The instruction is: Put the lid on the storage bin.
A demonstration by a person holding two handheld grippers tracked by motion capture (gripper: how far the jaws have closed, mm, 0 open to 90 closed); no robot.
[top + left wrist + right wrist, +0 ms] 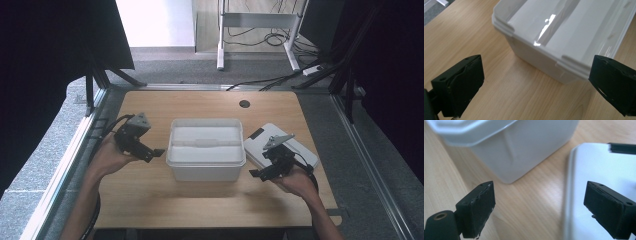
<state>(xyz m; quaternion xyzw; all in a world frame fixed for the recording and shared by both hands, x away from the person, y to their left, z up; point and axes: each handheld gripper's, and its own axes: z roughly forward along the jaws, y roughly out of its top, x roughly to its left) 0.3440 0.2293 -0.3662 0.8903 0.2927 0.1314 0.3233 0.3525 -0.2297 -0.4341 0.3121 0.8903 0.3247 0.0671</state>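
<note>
A white plastic box [206, 148] stands in the middle of the wooden table [200, 200], its top ridged along the middle. My left gripper [156, 152] hangs just left of the box, open and empty; in the left gripper view its jaws [536, 82] stand wide apart, facing the box's corner [564, 45]. My right gripper [256, 174] hovers off the box's right front corner, open with nothing between its fingers [539, 210]. A flat white lid-like panel [295, 147] lies right of the box, partly under the right gripper; the right gripper view shows it beside the box wall [524, 147].
A round cable hole [244, 104] sits near the table's far edge. Metal rails [75, 145] run along both sides, with black curtains beyond. A desk frame and cables [270, 37] stand on the floor behind. A small black tab [256, 133] lies on the panel's near-left corner.
</note>
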